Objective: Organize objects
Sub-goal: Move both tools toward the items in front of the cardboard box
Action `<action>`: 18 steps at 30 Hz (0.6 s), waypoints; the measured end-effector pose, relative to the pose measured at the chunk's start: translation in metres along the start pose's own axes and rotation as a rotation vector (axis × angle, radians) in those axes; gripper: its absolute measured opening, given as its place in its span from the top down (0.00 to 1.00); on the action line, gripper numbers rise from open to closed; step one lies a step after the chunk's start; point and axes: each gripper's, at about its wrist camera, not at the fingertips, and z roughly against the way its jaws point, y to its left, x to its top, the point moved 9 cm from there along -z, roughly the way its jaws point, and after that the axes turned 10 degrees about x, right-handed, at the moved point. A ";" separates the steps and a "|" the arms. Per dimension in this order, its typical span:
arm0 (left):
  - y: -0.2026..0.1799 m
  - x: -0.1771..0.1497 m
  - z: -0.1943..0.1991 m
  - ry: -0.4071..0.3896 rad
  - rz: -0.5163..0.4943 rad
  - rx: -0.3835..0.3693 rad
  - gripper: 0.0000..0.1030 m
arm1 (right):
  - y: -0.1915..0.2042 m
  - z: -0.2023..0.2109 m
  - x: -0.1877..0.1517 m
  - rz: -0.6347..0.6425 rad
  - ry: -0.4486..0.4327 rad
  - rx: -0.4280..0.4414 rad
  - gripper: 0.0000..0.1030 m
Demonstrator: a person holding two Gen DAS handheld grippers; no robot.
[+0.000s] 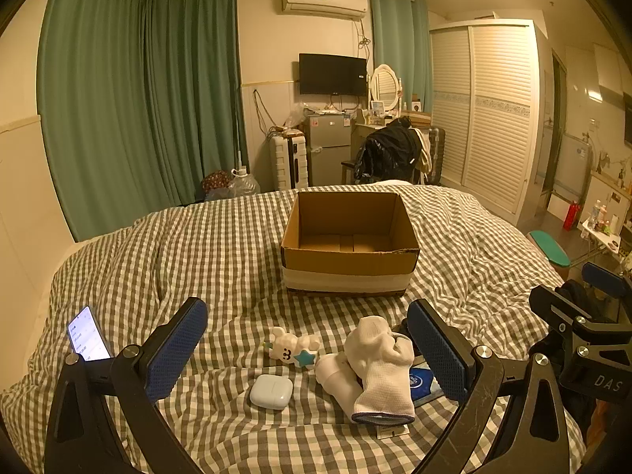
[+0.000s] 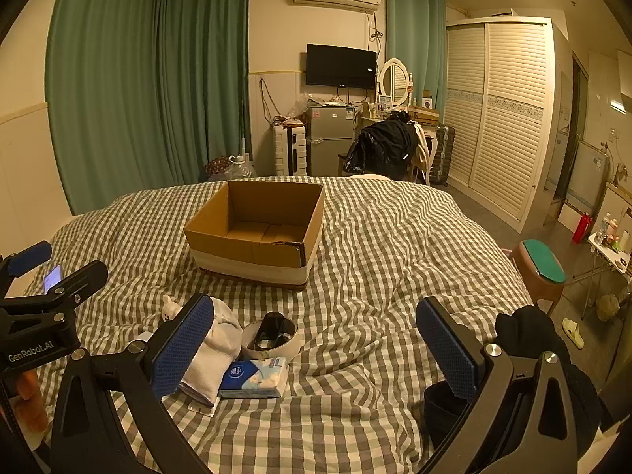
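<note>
both grippers, left [image 1: 307, 349] and right [image 2: 316, 349], hold jaws wide and empty; white sock [image 1: 377, 371] lies cuff toward camera.

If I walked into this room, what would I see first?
Probably the open cardboard box, empty, in the middle of the checkered quilt. Nearer the camera lies a little pile: white socks, a white toy with a blue star and a white earbud case. Both grippers, left and right, are open, holding nothing.
</note>
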 end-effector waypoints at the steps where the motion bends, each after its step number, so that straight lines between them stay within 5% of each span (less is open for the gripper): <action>1: 0.000 0.000 0.000 0.000 0.000 0.000 0.00 | 0.000 0.000 0.000 0.000 0.000 0.000 0.00; 18: -0.001 -0.006 -0.003 0.010 -0.004 -0.007 0.00 | 0.004 0.000 -0.002 0.001 -0.002 0.012 0.00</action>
